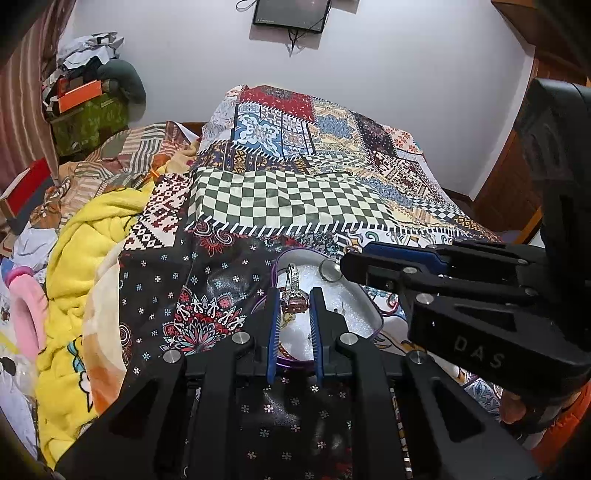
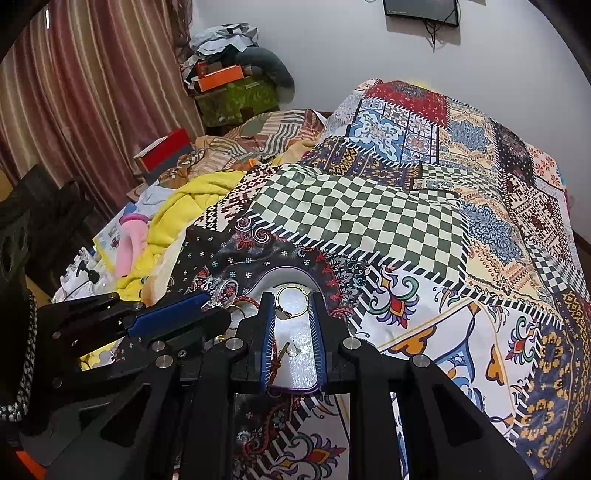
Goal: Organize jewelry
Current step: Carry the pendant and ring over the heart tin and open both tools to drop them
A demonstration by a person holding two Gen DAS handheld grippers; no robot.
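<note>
The left gripper (image 1: 294, 308) pinches a pink-stone ring (image 1: 294, 303) above the tray (image 1: 364, 314), probably to place it there, while the right gripper (image 2: 293, 308) closes narrowly around a gold ring (image 2: 291, 305).

1. Even, soft indoor light; white wall (image 1: 388, 92) was bright, w/o hard glare.
2. Shadows were faint; wall screen (image 1: 290, 14) cast a soft one below.
3. Strong fisheye bend & dark vignette at corners.
4. Near gripper frames were slightly soft; bedspread (image 2: 369, 221) stayed sharp.
</note>
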